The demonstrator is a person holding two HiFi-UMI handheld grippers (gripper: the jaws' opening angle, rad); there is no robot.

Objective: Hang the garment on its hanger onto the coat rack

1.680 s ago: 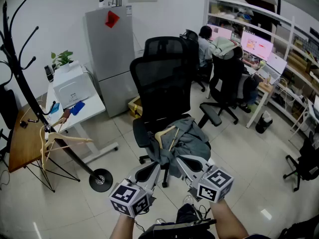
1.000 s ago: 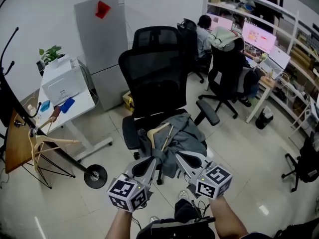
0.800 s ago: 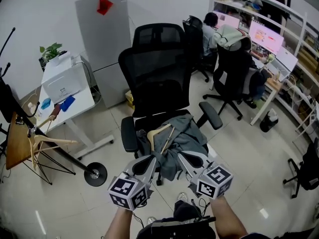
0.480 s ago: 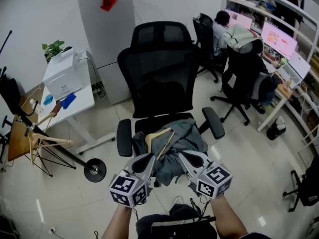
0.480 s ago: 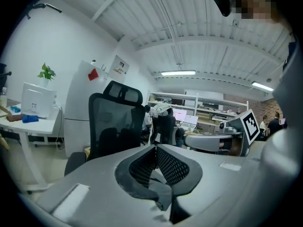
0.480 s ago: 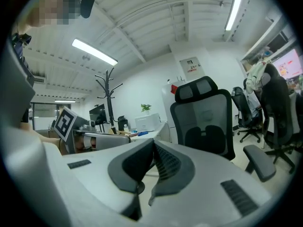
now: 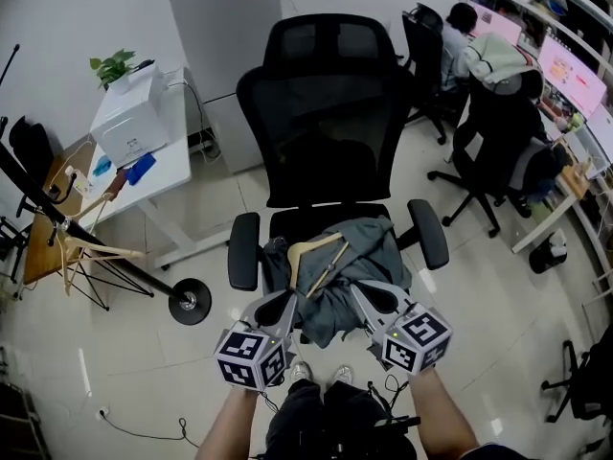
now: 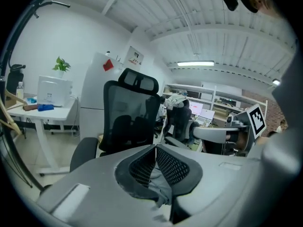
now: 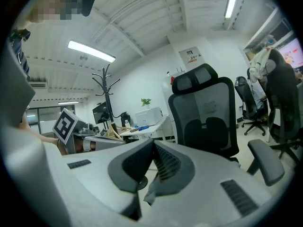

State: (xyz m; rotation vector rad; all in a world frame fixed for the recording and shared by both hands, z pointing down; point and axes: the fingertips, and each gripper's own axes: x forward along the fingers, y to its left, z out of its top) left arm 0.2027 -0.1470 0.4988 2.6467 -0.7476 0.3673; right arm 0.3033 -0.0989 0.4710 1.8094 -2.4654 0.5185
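Note:
A grey garment (image 7: pixel 362 257) on a wooden hanger (image 7: pixel 312 248) lies bunched on the seat of a black office chair (image 7: pixel 326 113). My left gripper (image 7: pixel 286 302) is shut on the garment's near left edge, and grey cloth shows between its pads (image 8: pixel 142 167). At the near right edge my right gripper (image 7: pixel 362 294) is also shut on the cloth, a fold of which hangs below its pads (image 9: pixel 166 163). The black coat rack (image 7: pixel 105 257) leans at the left on a round base (image 7: pixel 191 302) and carries bare wooden hangers (image 7: pixel 77 253). The right gripper view shows the rack (image 9: pixel 105 86) too.
A white desk with a printer (image 7: pixel 132 127) and a wooden table (image 7: pixel 48 233) stand behind the rack. A grey cabinet (image 7: pixel 235 56) is at the back. At the far right a person (image 7: pixel 467 22) sits at desks among other black chairs (image 7: pixel 503 132).
The head view has swung down and toward the chair, so the rack has slid to the left edge. Both grippers stay shut on the garment on the seat.

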